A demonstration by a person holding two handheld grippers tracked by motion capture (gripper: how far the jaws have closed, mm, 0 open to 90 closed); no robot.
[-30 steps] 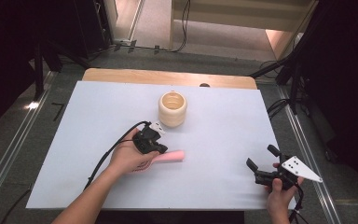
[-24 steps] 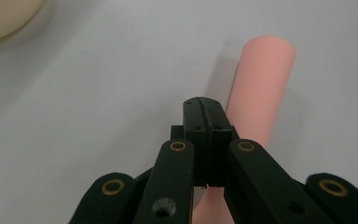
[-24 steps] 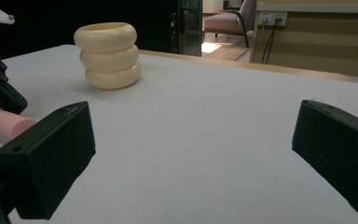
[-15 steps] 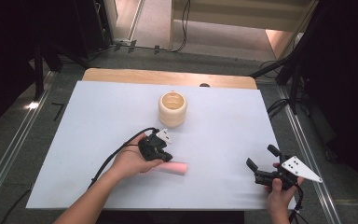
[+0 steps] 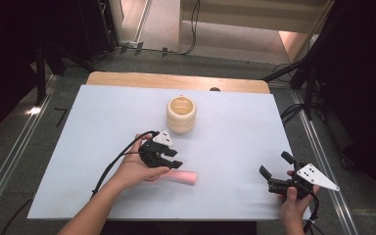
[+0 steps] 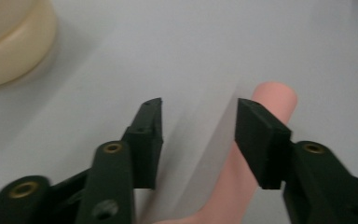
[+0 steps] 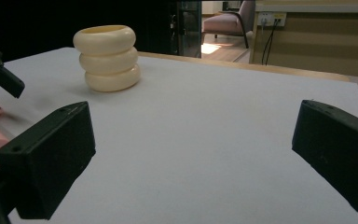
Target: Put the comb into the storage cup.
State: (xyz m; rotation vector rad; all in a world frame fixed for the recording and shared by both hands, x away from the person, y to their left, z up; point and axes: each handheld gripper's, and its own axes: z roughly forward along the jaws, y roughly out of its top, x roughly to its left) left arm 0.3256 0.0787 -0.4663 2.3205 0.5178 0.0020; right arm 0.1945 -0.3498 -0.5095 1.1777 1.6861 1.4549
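Pale desk [image 5: 103, 122] in a dim room, pink stick [image 5: 182, 177] lying near the front edge.

The left gripper [image 5: 169, 157] hangs just above the stick, its jaws having just opened, gripping nothing. The right gripper [image 5: 276, 171] sits at the front right corner, jaws spread wide and empty. A cream ribbed cup [image 5: 181, 114] stands toward the back edge. Grey floor [image 5: 24, 142], rails and cables surround the desk.
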